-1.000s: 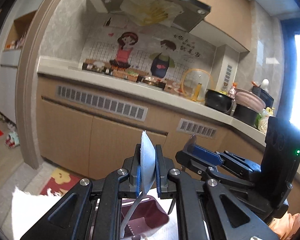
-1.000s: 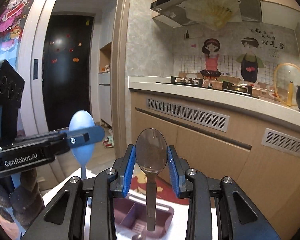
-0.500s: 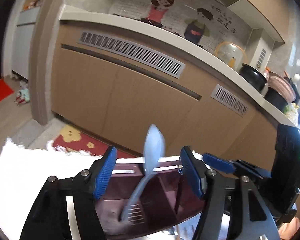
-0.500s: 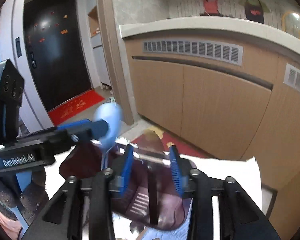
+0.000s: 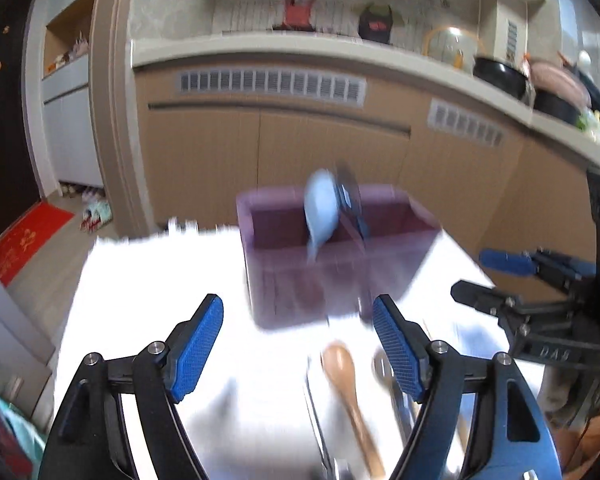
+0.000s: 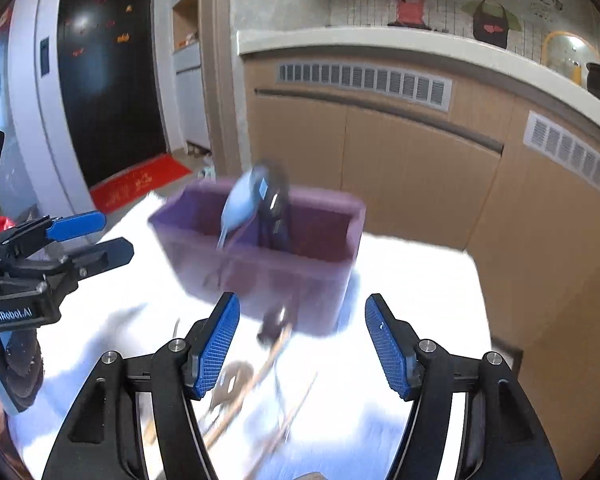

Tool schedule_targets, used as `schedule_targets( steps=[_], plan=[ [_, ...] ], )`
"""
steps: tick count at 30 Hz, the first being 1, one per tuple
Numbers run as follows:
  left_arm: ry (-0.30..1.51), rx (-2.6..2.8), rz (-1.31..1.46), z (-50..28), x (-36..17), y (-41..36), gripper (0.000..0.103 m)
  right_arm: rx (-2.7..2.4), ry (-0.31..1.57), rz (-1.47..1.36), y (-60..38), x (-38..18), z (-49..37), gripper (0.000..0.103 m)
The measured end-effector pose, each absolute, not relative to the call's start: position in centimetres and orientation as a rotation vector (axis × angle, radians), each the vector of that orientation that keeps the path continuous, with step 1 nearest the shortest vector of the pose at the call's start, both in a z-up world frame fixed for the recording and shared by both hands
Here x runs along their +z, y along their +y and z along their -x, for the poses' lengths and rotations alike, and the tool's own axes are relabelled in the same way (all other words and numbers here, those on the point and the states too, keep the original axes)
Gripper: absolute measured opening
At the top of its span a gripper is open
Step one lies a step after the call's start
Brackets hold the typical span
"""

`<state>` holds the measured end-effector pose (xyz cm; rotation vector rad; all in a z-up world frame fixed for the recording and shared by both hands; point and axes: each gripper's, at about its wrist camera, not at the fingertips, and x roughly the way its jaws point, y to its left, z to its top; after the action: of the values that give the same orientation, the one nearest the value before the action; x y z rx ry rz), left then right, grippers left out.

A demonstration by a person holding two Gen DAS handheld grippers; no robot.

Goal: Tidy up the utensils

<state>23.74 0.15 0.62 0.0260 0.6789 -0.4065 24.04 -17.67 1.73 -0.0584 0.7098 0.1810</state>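
Both grippers spread wide, nothing between pads: left gripper (image 5: 298, 350), right gripper (image 6: 302, 344). Just ahead on the white cloth (image 6: 420, 280) sits the purple bin (image 6: 260, 256), w/ a blue spoon (image 6: 240, 204) & a dark spoon (image 6: 274, 208) standing in it, so 2 look done. Left to do: wood spoon (image 5: 346, 384) + other utensils lying loose near the fingers, too blurred to count. Approx early-to-mid task by my read
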Motion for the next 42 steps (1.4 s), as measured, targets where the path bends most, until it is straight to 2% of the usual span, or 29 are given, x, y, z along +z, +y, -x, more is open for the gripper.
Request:
schedule_targets(
  steps=[9,20,24,28,42],
  plan=[
    [0.722,-0.401,-0.081,-16.8,-3.0,0.3,0.078,0.213,0.806,0.034,-16.5,-2.5,-18.7,0.066],
    [0.746,-0.261,-0.068,-18.0,-2.6,2.5,0.084,0.320,0.863,0.097,-11.1,-3.9,-23.7,0.064],
    [0.744,-0.281,-0.042,-18.5,-2.4,3.1,0.084,0.303,0.885,0.122,-10.2,-5.0,-25.7,0.057],
    [0.765,-0.295,-0.021,-18.7,-3.0,3.5,0.084,0.288,0.923,0.107,-10.8,-6.3,-27.1,0.057],
    [0.810,-0.269,0.003,-19.6,-4.5,4.3,0.084,0.280,0.965,0.105,-10.5,-6.5,-25.6,0.057]
  ],
)
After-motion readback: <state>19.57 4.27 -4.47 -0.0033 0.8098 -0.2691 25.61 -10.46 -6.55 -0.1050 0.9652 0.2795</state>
